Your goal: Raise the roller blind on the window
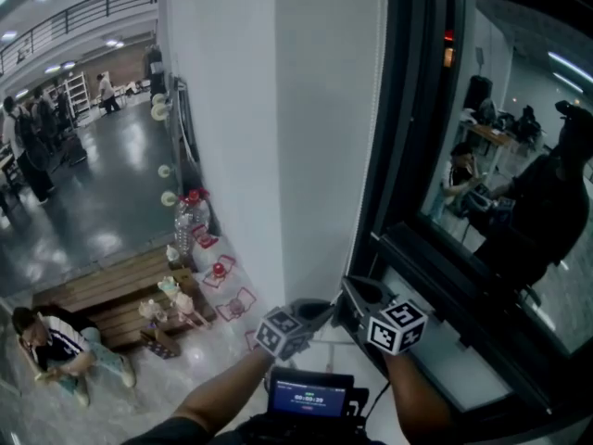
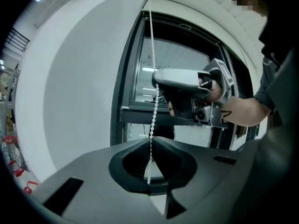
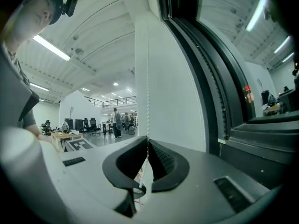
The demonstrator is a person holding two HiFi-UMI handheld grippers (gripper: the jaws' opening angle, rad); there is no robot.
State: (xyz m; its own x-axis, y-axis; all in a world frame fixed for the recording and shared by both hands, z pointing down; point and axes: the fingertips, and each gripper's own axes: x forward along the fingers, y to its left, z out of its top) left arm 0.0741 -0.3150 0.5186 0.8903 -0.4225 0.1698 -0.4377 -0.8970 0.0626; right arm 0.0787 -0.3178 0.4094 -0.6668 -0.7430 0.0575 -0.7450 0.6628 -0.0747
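White bead chain (image 2: 152,55) of the roller blind, hanging down the window frame (image 2: 127,78) beside the wall (image 2: 70,101): you have both the left gripper (image 2: 150,143) and the right gripper (image 3: 147,143) clenched on it, jaws pinched shut, likely so a downward haul winds the blind up.

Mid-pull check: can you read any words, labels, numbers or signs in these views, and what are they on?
No text can be read for certain.
Small screen at the bottom of the head view: pale digits, too blurred to read.
Marker cube at left and marker cube at right: black-and-white square patterns, no letters.
Red light by the window frame: too small to read.
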